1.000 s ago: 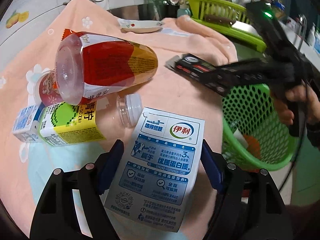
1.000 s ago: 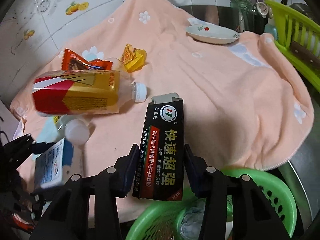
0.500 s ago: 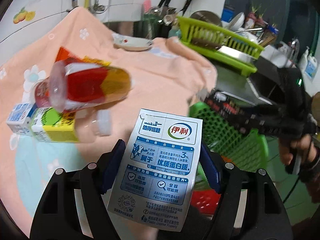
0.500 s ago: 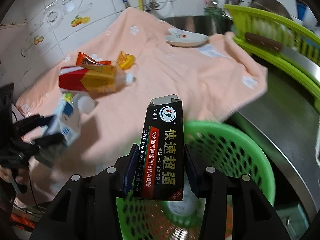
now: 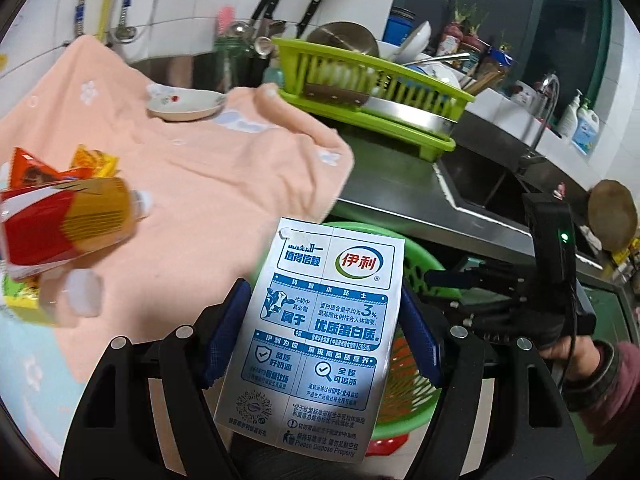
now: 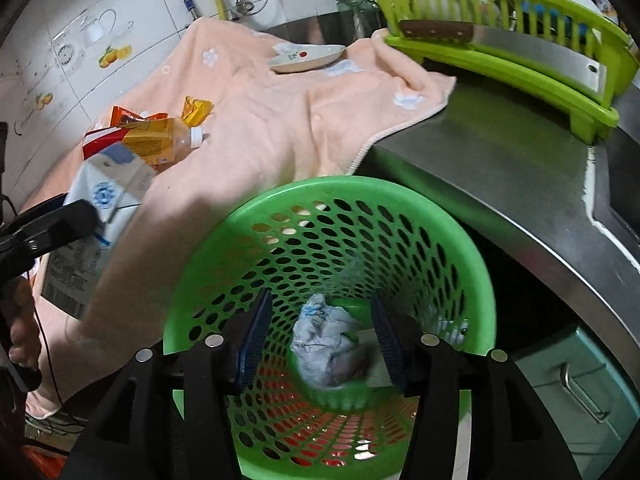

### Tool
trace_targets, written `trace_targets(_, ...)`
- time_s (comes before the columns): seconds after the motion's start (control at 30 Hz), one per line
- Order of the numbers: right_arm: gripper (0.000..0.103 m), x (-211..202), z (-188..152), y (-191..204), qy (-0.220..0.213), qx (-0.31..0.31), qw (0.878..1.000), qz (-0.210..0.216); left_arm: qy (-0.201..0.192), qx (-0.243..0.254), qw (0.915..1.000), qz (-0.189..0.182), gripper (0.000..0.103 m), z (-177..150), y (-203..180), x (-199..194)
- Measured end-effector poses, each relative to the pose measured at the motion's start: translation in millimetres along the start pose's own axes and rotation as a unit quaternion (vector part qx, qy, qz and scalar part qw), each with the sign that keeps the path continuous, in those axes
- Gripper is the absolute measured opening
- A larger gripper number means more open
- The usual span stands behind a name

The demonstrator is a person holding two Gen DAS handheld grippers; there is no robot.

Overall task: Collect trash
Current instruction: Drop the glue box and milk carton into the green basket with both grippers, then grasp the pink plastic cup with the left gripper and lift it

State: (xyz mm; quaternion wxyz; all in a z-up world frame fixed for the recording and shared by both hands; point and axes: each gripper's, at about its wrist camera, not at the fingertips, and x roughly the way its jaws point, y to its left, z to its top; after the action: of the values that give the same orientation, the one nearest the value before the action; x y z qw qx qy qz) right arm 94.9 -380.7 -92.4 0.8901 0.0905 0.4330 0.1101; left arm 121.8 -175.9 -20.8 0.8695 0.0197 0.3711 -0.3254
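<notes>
A tiled kitchen wall point(image 6: 132, 12) with fruit stickers backs a long steel bench point(image 6: 500, 168), and a sink point(image 5: 480, 184) is sunk into the bench further along. Over most of the near end lies a peach towel point(image 5: 208, 184) with small white flowers, one corner hanging off the bench edge. A lime-green dish rack point(image 5: 376, 88) stands just beyond the towel, loaded with bowls and a cleaver. A small white saucer point(image 5: 184, 104) sits on the towel's far side.

Below the bench edge stands a green perforated basket point(image 6: 460, 248), with crumpled pale paper point(image 6: 328, 340) at its bottom. The right hand-held gripper point(image 6: 320, 336) hangs over the basket's mouth, its jaws opening with nothing between them.

The left hand-held gripper point(image 5: 320, 332) is clenched on a flattened blue-and-white milk carton point(image 5: 320, 332), held upright near the basket's rim, above the towel's edge.

On the towel there is more trash: a bottle point(image 5: 60, 228) with a red and yellow label lying on its side, an orange wrapper point(image 5: 28, 168) and a yellow wrapper point(image 5: 96, 160) just behind it, and a yellow-green box point(image 5: 20, 296) partly hidden under the bottle. Something pale and blurred lies beside it; I cannot tell what it is.

A person's hand point(image 5: 576, 354) in a dark sleeve grips the right gripper's handle.
</notes>
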Motion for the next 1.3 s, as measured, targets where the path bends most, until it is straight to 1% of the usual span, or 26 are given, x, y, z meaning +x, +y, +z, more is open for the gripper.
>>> trace_targets(0.1, 0.055, -8.3, -2.3, -3.1, -0.009, -0.003, 1.0, -0.007, 0.006, -0.001, 1.0, -0.005, 0.072, 2.0, -9.2, 11.2)
trace_targets(0.2, 0.06, -16.1, -4.8, -5.3, -0.017, -0.006, 1.0, -0.01, 0.016, -0.005, 0.9998, -0.009, 0.072, 3.3, -16.5, 24.3)
trace_targets(0.33, 0.063, -23.3, -8.9, -5.8, -0.025, -0.012, 1.0, -0.015, 0.027, -0.007, 0.9996, -0.009, 0.073, 3.0, -21.5, 35.8)
trace_targets(0.53, 0.065, -27.5, -11.5, -6.1, -0.029, -0.013, 0.999, -0.012, 0.032, -0.003, 0.9995, -0.004, 0.077, 1.5, -25.7, 39.4)
trace_targets(0.8, 0.068, -27.5, -7.8, 2.8, -0.032, -0.022, 0.999, -0.005, 0.013, 0.007, 0.9998, 0.016, 0.08, 2.5, -23.6, 16.8)
trace_targets(1.07, 0.074, -26.6, 4.0, 25.5, -0.04, -0.046, 0.998, 0.012, -0.017, -0.005, 0.998, 0.061, 0.083, 4.0, -4.4, -19.1)
trace_targets(1.17, 0.074, -25.0, 10.9, 37.0, -0.043, -0.059, 0.997, 0.023, -0.029, -0.014, 0.9963, 0.08, 0.084, 3.8, 6.3, -33.0)
trace_targets(1.3, 0.074, -19.6, 21.5, 52.2, -0.043, -0.073, 0.996, 0.04, -0.049, -0.034, 0.9919, 0.112, 0.084, 1.6, 25.1, -56.1)
